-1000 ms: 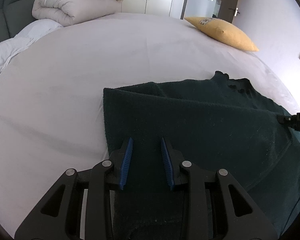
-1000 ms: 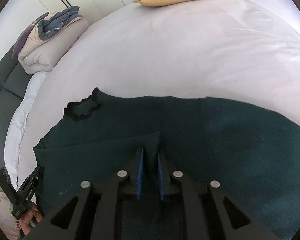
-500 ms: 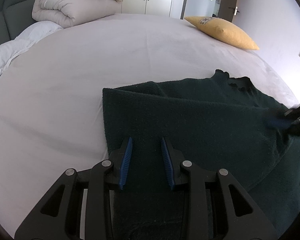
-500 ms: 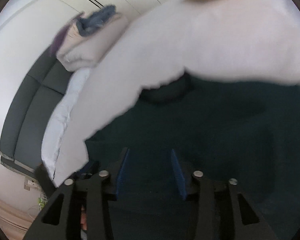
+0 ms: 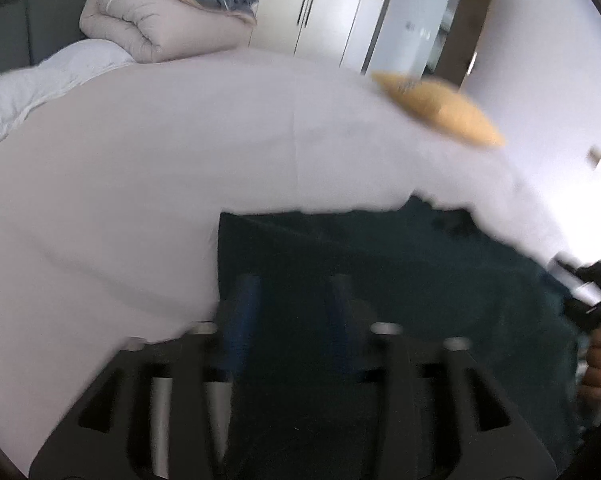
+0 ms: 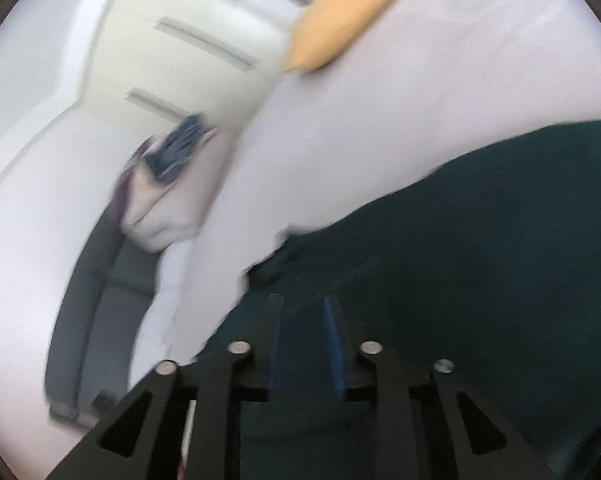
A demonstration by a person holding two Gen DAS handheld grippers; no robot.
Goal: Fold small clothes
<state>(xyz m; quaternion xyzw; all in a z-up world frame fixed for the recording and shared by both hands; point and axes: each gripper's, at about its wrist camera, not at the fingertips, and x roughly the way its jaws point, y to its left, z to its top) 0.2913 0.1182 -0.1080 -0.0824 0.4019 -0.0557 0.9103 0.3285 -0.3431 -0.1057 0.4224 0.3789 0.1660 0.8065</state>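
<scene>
1. We find the dark green garment lying on the pale bed sheet, a folded layer over its near part.
2. The left gripper hovers over the garment's left edge, blue pads spread apart, nothing between them.
3. The right gripper is over the garment, fingers parted and empty.
4. A yellow pillow and folded duvet lie well beyond. Both views are blurred.
</scene>
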